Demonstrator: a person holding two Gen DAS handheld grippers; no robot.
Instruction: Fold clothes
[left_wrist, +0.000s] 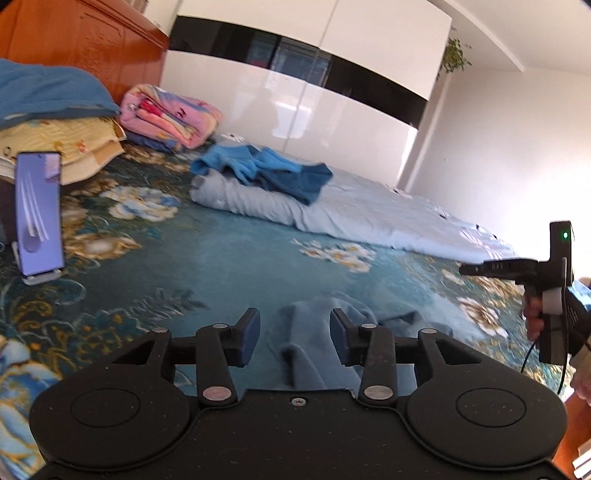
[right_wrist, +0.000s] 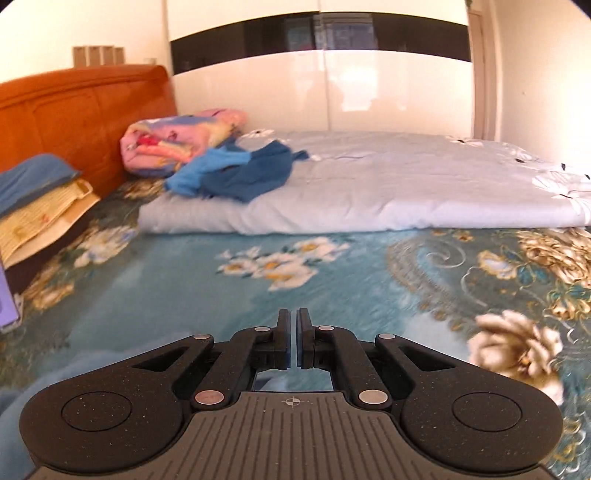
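Count: 2 grippers – left gripper (left_wrist: 294, 341), right gripper (right_wrist: 294, 338). 1 blue garment (left_wrist: 314, 350) up front, 1 blue clothes pile (left_wrist: 266, 171), 1 pale duvet (right_wrist: 388, 192), 1 pink folded blanket (left_wrist: 170, 114), 1 phone (left_wrist: 38, 214).

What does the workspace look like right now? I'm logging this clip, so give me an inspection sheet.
Surface: bed with floral bedspread.
Job's things: blue garment between the fingers of the left gripper; blue clothes pile on light quilt.
Clutter: phone on stand, folded pink blanket, pillow stack.
Grippers: left open; right gripper shut, nothing visibly held.
Cables: black cable under right gripper.
Surroundings: orange headboard, white wardrobe.
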